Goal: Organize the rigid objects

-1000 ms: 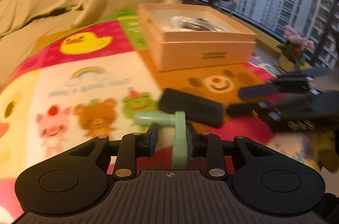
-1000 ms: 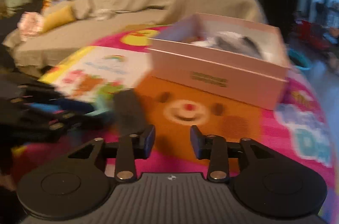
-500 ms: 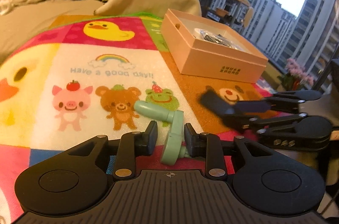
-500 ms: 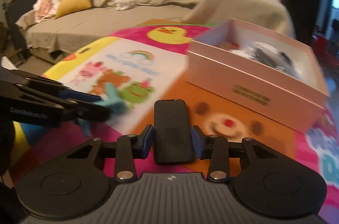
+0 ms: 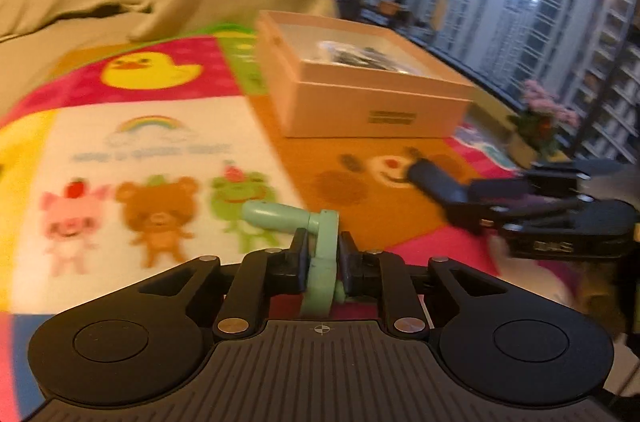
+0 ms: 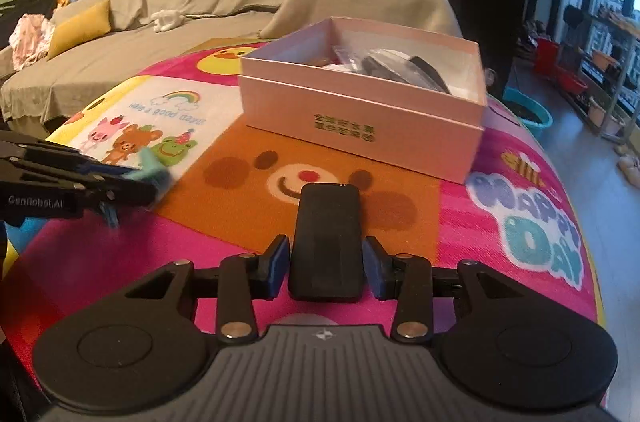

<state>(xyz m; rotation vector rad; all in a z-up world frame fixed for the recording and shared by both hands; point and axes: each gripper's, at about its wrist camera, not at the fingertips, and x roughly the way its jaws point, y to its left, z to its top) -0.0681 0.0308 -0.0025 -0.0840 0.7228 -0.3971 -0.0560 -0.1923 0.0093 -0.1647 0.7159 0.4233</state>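
Left tongs (image 5: 323, 254) closing tight on the green handle piece (image 5: 320, 250), pads against it. Right tongs (image 6: 326, 262) easing apart a little, black remote (image 6: 328, 238) between the pads, still carried. Pink box (image 6: 360, 126) sits far on the cartoon mat (image 6: 520, 222). We judge: carry level, clear the near wall, release low inside.

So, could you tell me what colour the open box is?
Pale pink box, clearest in the right wrist view.
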